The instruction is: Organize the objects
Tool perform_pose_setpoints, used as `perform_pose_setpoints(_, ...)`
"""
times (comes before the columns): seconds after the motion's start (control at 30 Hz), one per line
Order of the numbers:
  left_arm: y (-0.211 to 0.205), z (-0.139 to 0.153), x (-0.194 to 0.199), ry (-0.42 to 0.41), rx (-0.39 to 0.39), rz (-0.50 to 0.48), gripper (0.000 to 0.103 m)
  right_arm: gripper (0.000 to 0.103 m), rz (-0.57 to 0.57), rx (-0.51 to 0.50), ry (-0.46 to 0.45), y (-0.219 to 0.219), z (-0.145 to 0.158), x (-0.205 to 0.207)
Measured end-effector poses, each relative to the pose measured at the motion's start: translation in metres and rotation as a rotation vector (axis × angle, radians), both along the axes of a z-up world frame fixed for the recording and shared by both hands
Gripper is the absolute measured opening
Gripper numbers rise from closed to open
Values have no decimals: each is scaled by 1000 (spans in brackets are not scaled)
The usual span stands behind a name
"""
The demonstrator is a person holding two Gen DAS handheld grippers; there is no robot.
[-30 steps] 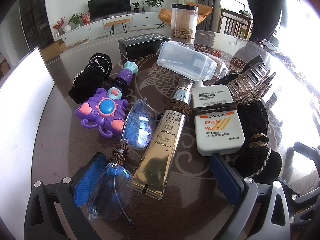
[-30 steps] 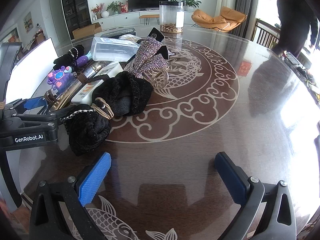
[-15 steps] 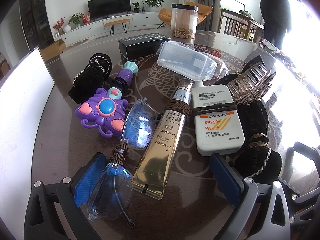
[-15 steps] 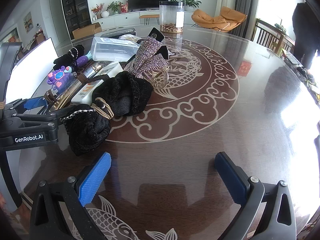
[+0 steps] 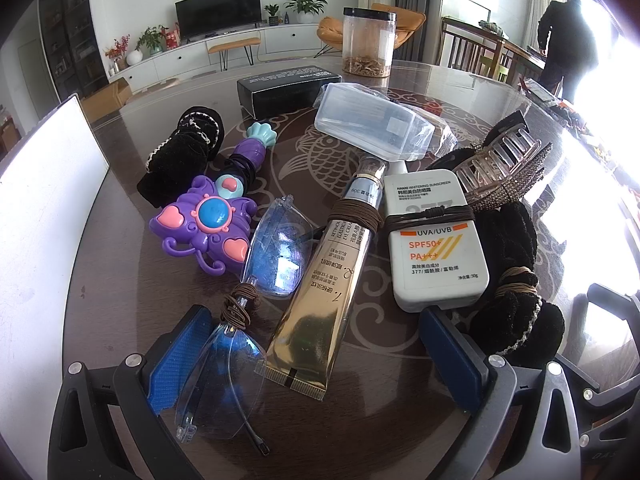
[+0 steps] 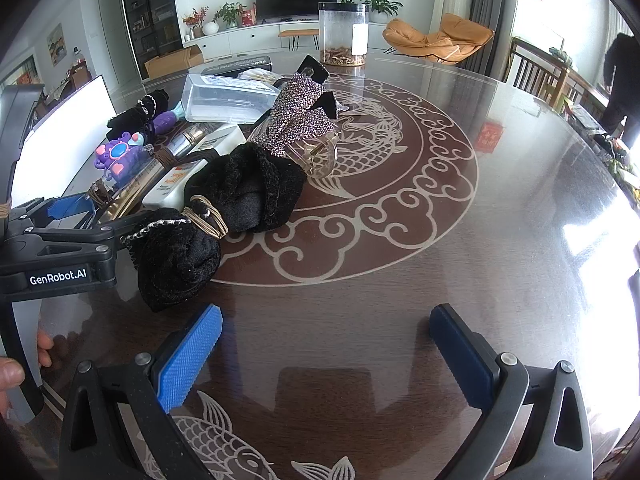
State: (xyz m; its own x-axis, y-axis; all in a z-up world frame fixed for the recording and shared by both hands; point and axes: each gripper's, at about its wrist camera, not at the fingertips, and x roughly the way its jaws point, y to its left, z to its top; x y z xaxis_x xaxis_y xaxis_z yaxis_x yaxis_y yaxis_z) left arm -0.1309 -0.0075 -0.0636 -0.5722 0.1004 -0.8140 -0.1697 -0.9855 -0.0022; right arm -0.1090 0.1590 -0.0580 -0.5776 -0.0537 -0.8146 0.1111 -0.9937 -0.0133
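The left gripper (image 5: 316,354) stands spread wide, its ribbed blue pads (image 5: 178,356) clamped on nothing, low over a cluster of small things on the glossy dark bench (image 5: 112,264). Between the pads lie clear blue-tinted glasses (image 5: 256,292), wound at the bridge with a brown elastic, and the crimped end of a shiny gold tube (image 5: 324,300), banded with the same brown cord. Just beside the tube lies a flat white sunscreen bottle (image 5: 436,248), smooth plastic, also tied. To its right, a fuzzy black scrunchie (image 5: 512,272) trimmed with a thin chain touches the right-hand pad. Farther out sit a purple plastic butterfly wand (image 5: 208,224), a second black velvet piece (image 5: 180,156), a rhinestone-crusted claw clip (image 5: 500,168), a clear rectangular box (image 5: 372,124), a black carton (image 5: 288,88) and a tall clear jar (image 5: 368,40).

The right gripper (image 6: 326,356) is likewise held wide apart and empty, over bare polished bench (image 6: 500,240) inlaid with pale scrollwork, the scrunchie just beyond its left pad.
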Motion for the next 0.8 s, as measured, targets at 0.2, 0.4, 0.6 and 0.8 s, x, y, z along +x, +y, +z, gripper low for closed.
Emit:
perform_pose_setpoints(0.2,0,0,0,0,0,0,103,103,0,0,0,0,0,0)
perform_pose_setpoints(0.4,0,0,3,-17,-4,-1,103,103,0,0,0,0,0,0)
perform_pose_setpoints(0.6,-30,4,40,-65,45,35,103,103,0,0,0,0,0,0)
perform_pose_setpoints(0.8,-58,24,36,-59,210,90,103,103,1,0,0,0,0,0)
